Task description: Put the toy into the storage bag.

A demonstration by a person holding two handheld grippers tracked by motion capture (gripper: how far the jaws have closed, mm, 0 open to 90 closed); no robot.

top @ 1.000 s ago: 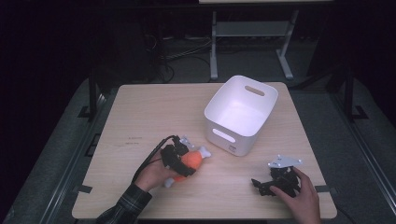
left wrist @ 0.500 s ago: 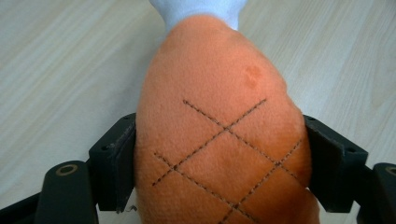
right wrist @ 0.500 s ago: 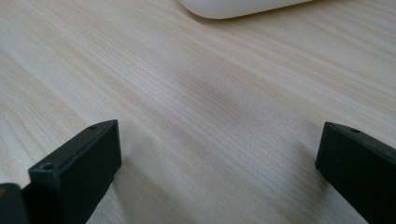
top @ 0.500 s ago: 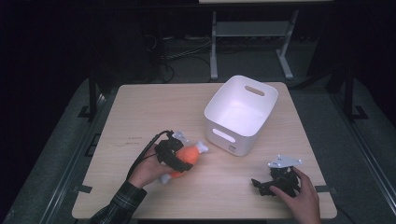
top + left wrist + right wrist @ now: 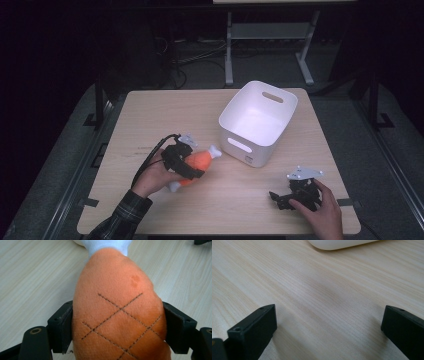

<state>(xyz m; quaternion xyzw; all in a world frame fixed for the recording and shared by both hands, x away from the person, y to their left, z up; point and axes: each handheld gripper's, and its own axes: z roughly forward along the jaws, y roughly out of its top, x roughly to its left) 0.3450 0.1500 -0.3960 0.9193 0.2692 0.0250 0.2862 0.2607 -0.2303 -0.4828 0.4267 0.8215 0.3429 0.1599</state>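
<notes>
High view: left gripper [image 5: 192, 162] clamped on orange plush drumstick [image 5: 202, 161], left of white bin [image 5: 260, 120] on wooden table [image 5: 150, 115]; right gripper [image 5: 280, 197] low at near right edge. Left gripper view: jaws pressing drumstick's flanks, white bone end pointing away. Right gripper view: jaws spread wide over bare tabletop, nothing between.
</notes>
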